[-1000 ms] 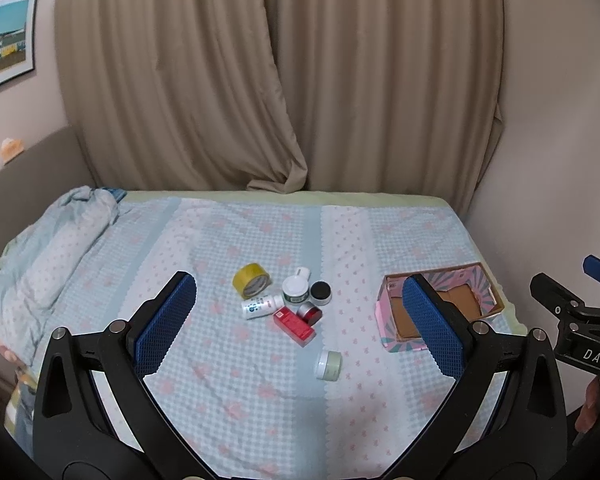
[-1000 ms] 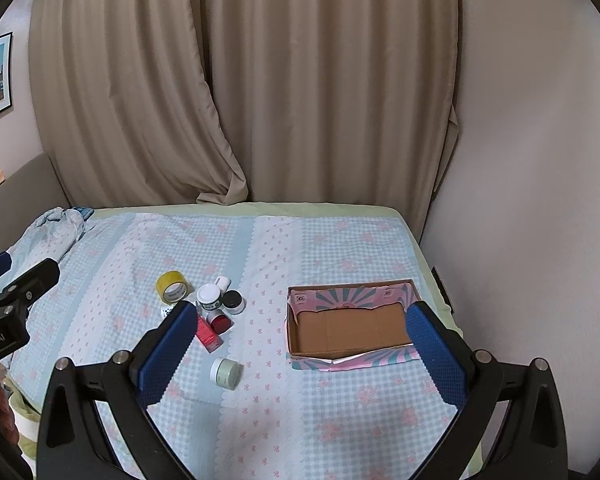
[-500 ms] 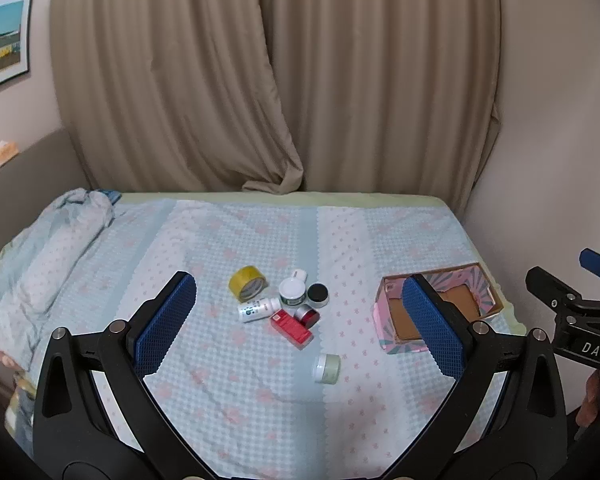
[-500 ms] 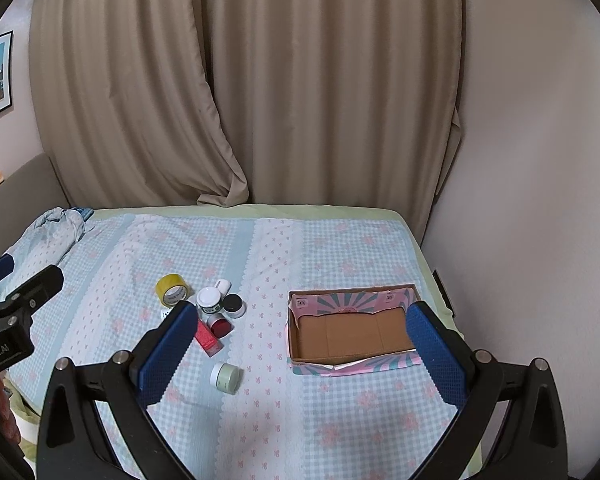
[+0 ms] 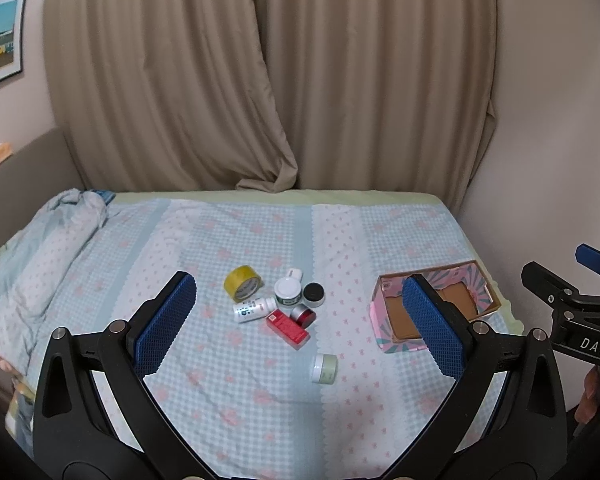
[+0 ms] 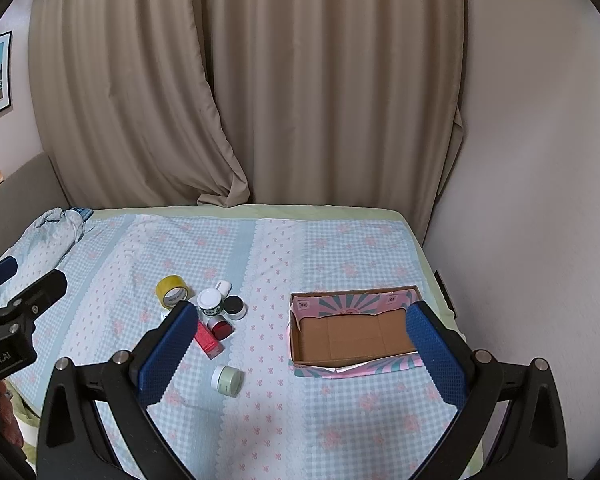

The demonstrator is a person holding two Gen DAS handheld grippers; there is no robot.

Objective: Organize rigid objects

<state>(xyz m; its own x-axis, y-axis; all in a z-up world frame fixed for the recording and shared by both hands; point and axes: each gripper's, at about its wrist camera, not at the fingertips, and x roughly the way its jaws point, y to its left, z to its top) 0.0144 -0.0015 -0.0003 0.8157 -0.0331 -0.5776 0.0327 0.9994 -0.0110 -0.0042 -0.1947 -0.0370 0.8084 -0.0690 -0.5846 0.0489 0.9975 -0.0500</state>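
While both grippers hover empty, fingers wide apart, nothing is sorted yet: green jar [image 6: 227, 380] sits on bed [image 6: 340, 248] at 9 o'clock of empty box [image 6: 354, 334]. Next: right gripper [image 6: 300, 354] descends onto jar.

Soft, even indoor light, slightly dim and warm. No glare. Faint shadows under small items on bed [image 5: 260, 380]. Strong fisheye bending toward edges, black corners. Curtains [image 6: 260, 80] sharp; near foreground slightly soft.
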